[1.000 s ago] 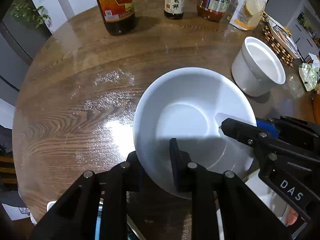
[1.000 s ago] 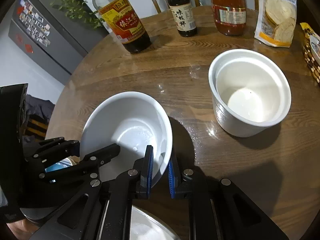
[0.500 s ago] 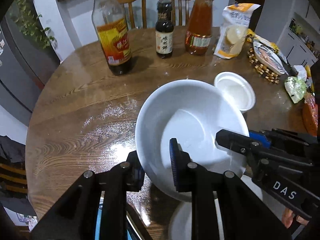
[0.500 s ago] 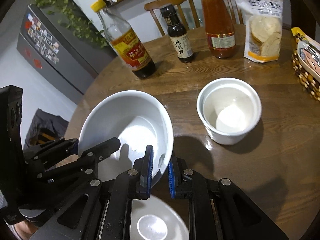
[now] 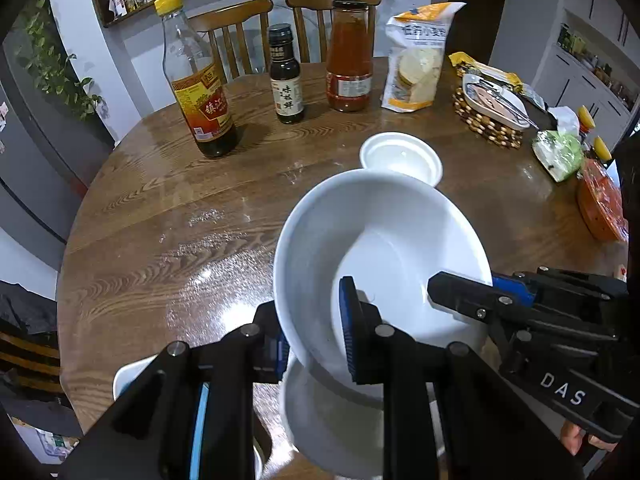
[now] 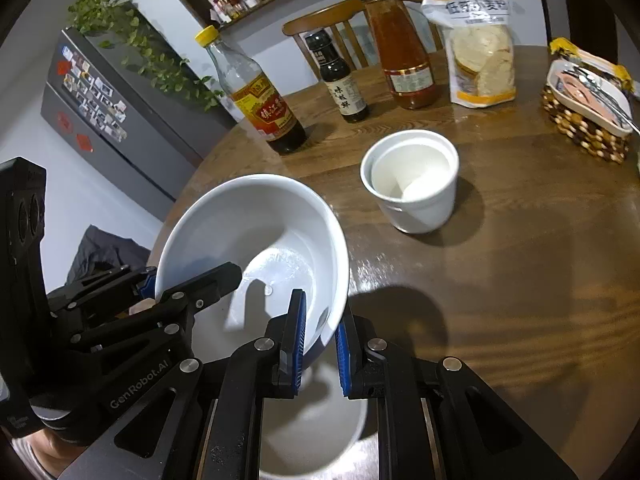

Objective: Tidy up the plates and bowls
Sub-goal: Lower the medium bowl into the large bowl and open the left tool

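Both grippers clamp opposite rims of a tilted white bowl above a round wooden table. The left gripper and right gripper each pinch the rim between narrowly parted pads. A white cup stands well apart behind.

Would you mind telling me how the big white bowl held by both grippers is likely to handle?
The big white bowl looks glazed, so probably slippery in the thin rim grips. It seems rigid and likely fragile. Held tilted, it may swing if either grip loosens.
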`<state>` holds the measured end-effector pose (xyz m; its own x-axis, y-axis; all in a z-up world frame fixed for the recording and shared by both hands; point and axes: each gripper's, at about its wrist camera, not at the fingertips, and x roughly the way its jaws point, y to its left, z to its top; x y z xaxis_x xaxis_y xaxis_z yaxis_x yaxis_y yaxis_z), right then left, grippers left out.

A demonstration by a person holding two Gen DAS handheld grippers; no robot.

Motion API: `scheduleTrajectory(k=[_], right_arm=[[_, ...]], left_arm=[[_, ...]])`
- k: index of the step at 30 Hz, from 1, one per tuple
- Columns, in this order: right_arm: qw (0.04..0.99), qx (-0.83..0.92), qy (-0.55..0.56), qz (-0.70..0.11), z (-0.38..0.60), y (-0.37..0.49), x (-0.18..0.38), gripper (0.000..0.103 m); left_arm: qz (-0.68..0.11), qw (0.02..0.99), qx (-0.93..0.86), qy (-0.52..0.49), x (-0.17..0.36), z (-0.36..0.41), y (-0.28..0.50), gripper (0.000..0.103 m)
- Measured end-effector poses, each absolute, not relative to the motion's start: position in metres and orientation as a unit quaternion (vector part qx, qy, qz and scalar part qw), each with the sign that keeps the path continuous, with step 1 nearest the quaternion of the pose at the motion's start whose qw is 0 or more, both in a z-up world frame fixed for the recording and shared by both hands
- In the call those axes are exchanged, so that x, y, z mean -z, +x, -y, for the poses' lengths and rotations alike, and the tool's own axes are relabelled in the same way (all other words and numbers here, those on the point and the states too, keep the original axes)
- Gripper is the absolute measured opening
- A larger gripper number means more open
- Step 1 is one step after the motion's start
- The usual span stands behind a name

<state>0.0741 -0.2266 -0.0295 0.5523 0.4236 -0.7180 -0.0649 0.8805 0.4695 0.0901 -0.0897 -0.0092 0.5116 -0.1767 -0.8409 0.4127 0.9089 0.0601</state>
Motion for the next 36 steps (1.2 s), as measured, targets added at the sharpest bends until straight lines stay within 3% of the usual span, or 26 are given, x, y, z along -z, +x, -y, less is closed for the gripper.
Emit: scheduleTrajectory(k=[36], right_arm=[[0.823, -0.189, 0.168, -0.508, 0.221, 0.019, 0.059, 0.017]], left_arm=[[-0.503, 0.848, 0.135, 0.095, 0.032, 0.087, 0.028, 0.020]])
